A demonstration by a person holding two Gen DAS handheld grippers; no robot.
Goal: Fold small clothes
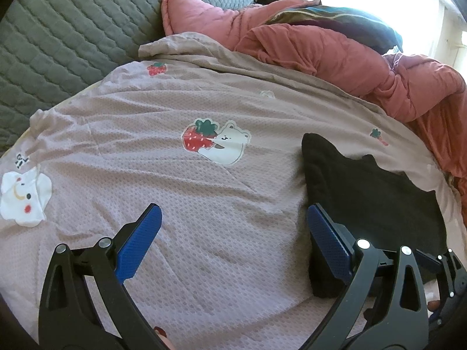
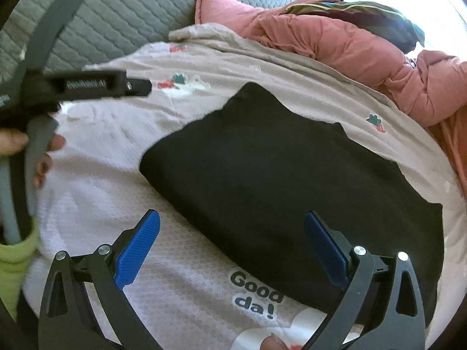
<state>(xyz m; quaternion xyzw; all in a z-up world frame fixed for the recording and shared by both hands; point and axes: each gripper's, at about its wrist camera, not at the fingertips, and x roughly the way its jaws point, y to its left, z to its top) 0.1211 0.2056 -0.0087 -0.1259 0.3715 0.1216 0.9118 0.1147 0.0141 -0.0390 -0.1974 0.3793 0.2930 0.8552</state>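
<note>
two grippers are in view, each with blue pads on black fingers. left gripper [image 1: 233,227]: its fingers stand wide apart and hold nothing. it hovers over the bedspread [image 1: 175,175], a pale lilac textured cover printed with a strawberry and white bear [image 1: 217,141]. its right-hand pad [image 1: 327,245] sits against the left edge of the black garment [image 1: 367,198]; whether it touches the cloth cannot be told.

right gripper [image 2: 232,242]: its fingers also stand wide apart and grip nothing. the black garment [image 2: 292,180] lies flat on the bedspread [image 2: 102,189] as a folded block, directly ahead of this gripper and partly between its fingers, with the right-hand pad [image 2: 325,250] over the cloth. the garment's near edge covers part of the printed words "good da!" [image 2: 256,294].

in the right wrist view the left gripper [image 2: 87,87] appears blurred at the left edge, held by a hand [image 2: 32,148] with a yellow-green sleeve [image 2: 17,265] below it.

beyond the bedspread, a pink quilt [image 1: 335,55] is bunched along the far and right sides. a dark multicoloured cloth [image 1: 344,20] lies on top of it. a grey quilted cover [image 1: 73,23] fills the far left.
</note>
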